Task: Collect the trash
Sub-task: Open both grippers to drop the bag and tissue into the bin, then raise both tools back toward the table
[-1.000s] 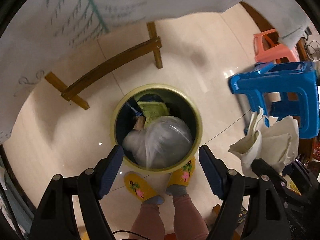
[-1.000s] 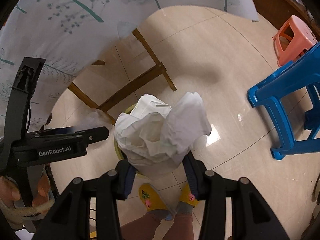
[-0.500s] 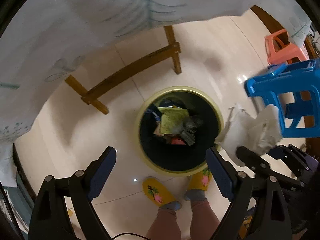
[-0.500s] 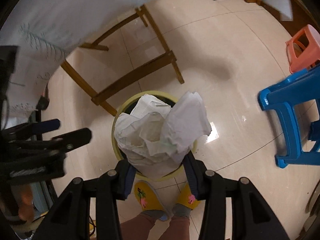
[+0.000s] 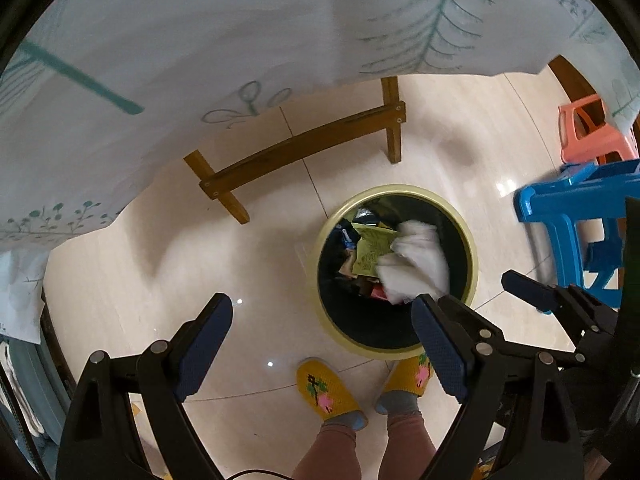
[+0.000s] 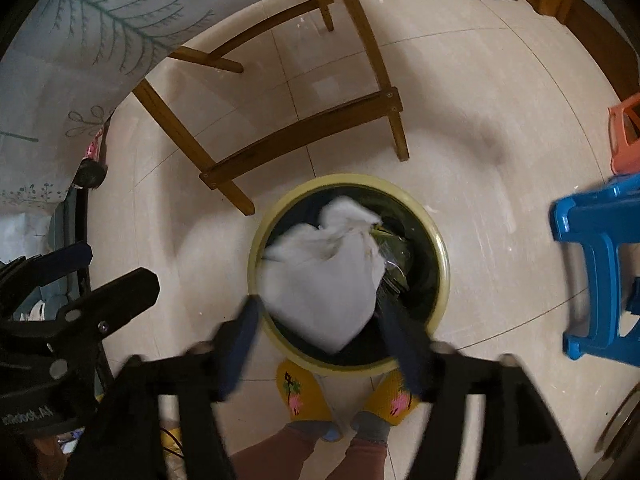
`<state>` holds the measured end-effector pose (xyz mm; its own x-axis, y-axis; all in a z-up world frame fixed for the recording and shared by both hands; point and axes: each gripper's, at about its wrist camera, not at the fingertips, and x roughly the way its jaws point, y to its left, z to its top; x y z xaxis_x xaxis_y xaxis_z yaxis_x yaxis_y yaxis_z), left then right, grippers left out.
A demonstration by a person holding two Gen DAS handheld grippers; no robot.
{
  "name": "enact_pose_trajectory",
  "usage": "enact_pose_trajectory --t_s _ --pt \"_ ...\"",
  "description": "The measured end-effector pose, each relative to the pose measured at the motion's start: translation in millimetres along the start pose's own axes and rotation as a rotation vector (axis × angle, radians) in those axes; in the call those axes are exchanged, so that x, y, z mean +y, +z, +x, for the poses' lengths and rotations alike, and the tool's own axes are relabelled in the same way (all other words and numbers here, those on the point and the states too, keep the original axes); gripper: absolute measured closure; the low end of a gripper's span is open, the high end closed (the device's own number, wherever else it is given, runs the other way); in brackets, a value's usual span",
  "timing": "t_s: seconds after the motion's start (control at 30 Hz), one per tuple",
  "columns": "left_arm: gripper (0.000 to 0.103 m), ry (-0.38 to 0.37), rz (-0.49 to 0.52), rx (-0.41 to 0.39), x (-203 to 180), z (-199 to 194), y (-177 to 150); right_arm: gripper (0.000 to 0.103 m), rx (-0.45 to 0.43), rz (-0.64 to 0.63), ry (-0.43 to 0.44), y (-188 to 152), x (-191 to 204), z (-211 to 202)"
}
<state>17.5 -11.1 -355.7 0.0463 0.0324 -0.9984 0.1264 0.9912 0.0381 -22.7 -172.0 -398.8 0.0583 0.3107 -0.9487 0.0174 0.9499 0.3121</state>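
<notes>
A round bin with a yellow rim (image 5: 474, 264) (image 6: 348, 179) stands on the tiled floor, partly filled with wrappers. A white crumpled paper wad (image 6: 324, 280) (image 5: 416, 264) hangs loose over its mouth. My right gripper (image 6: 322, 340) is right above the bin. Its blurred jaws are opening, and the pads stand off the wad's sides. One of its fingers (image 5: 532, 292) shows in the left wrist view. My left gripper (image 5: 320, 340) is open and empty, to the left of the bin, and also shows at the left edge as the left gripper (image 6: 88, 276).
A person's feet in yellow slippers (image 5: 328, 394) (image 6: 300, 394) stand right at the bin's near side. Wooden table legs with a crossbar (image 5: 304, 146) and a hanging tablecloth (image 5: 200, 40) lie beyond it. A blue stool (image 5: 576, 216) and an orange stool (image 5: 592, 132) stand at the right.
My right gripper came over the bin and spread its jaws, letting go of the white paper wad, which now drops toward the bin. My left gripper drifted away to the bin's left.
</notes>
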Motion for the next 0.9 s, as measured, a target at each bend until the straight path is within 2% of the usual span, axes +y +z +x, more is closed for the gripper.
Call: enact_pose_trajectory --t_s 0.27,0.43,0.67,0.9 --pt "0.013 -0.005 -0.029 -0.011 6 -11 -2 0.027 -0.046 0.003 -0.022 -1 2 -15" --pt "0.013 -0.012 -0.044 -0.019 5 -30 -4 0.027 -0.086 0.010 -0.047 -6 2 -43" --pt "0.013 -0.019 -0.046 -0.046 6 -81 -8 0.027 -0.130 0.051 -0.060 -11 3 -100" --pt "0.013 -0.037 -0.035 -0.089 10 -159 -16 0.027 -0.196 0.044 -0.046 -14 21 -173"
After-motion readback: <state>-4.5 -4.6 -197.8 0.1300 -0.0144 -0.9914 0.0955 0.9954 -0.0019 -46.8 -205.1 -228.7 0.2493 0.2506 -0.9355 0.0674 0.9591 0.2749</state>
